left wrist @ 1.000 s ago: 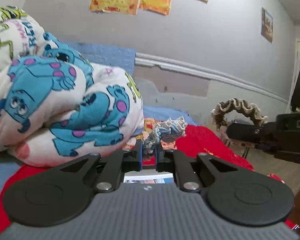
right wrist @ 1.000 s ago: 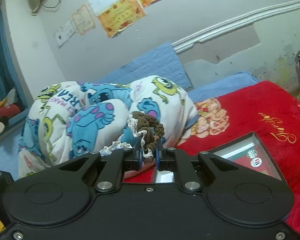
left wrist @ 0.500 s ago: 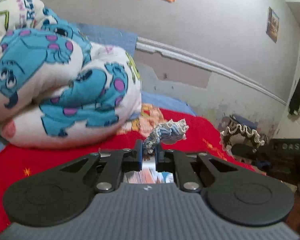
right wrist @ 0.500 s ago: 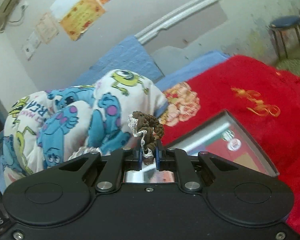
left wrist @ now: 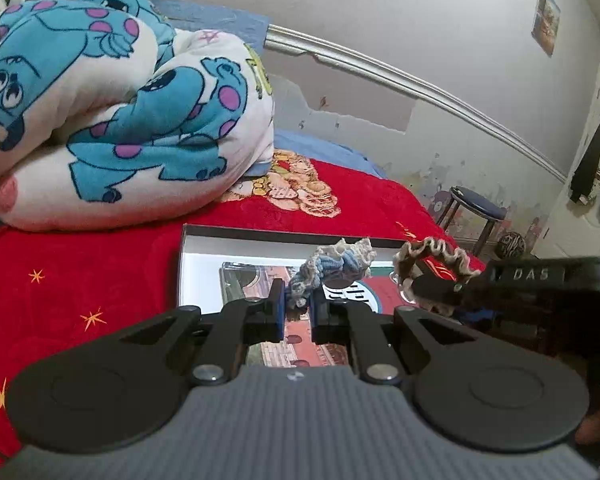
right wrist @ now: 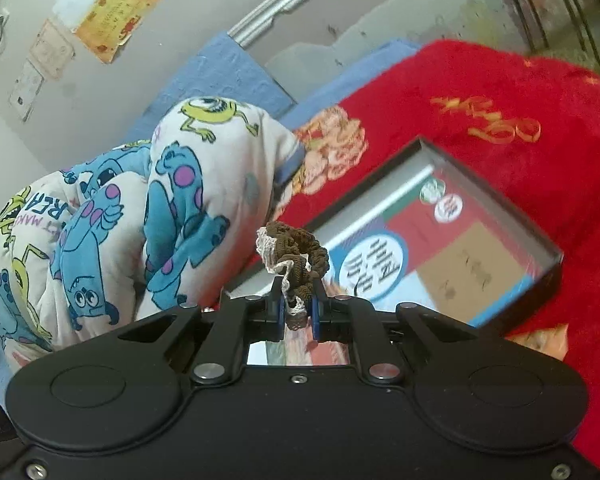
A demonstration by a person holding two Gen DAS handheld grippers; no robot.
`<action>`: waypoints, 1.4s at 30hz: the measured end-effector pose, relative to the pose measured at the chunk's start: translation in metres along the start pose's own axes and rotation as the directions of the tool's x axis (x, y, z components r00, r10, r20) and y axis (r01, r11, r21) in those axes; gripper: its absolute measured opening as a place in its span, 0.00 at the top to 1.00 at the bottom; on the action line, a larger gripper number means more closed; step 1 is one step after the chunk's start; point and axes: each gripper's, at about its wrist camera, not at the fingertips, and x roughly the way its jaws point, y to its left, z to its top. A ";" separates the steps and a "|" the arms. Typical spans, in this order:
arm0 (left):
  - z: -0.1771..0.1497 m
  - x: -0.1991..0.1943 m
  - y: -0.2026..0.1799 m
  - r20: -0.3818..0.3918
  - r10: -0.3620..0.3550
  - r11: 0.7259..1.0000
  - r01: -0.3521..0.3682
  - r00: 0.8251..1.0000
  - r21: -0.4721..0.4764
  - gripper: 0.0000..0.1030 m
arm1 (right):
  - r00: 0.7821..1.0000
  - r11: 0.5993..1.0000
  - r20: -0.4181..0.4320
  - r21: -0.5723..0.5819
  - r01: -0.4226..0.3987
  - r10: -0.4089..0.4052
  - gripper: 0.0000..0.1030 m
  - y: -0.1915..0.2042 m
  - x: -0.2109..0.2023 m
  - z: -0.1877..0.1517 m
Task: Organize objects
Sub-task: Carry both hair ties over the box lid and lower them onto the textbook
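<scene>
Only the left wrist view shows both tools at once: the right gripper point(left wrist: 432, 292) reaches in from the right, its black body lettered "DAS", with the brown scrunchie point(left wrist: 436, 256) and its cream ruffled edge arching over the tip. The right wrist view alone shows the paper certificates point(right wrist: 108, 20) taped to the far wall and the whole printed floor of the box point(right wrist: 548, 256).

The left gripper point(left wrist: 298, 308) points forward and slightly down over the near edge of the box point(left wrist: 180, 260); its jaws are closed to a narrow gap, pinching the blue-and-cream scrunchie point(left wrist: 332, 266), which sticks up and to the right above the box interior. The right gripper point(right wrist: 298, 310) is tilted, with the box running diagonally to its right; its jaws are likewise nearly closed, clamped on the brown scrunchie point(right wrist: 296, 264), which stands up from between the blue pads over the box's near left part.

The shallow black-walled box lies on a red blanket point(left wrist: 80, 280) spread over the bed. A bundled monster-print quilt point(left wrist: 120, 120) sits at the far left, touching the blanket. A blue-topped stool point(left wrist: 478, 204) stands on the floor by the peeling wall at the right, and dark clothes point(left wrist: 596, 140) hang at the far right.
</scene>
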 end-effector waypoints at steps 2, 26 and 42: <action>-0.002 0.002 0.001 -0.006 0.014 1.000 -0.014 1.000 0.002 0.85 | 1.000 0.999 -0.004 -0.044 0.019 -0.019 0.88 0.008 0.002 -0.006; -0.027 0.043 -0.007 -0.142 0.046 0.999 -0.046 0.989 0.009 0.85 | 0.989 0.998 -0.138 0.012 0.054 -0.052 0.88 -0.003 0.026 -0.016; -0.026 0.046 -0.004 -0.180 0.025 1.000 -0.022 0.983 0.019 0.84 | 0.983 0.997 -0.166 -0.003 0.075 -0.074 0.88 -0.005 0.029 -0.016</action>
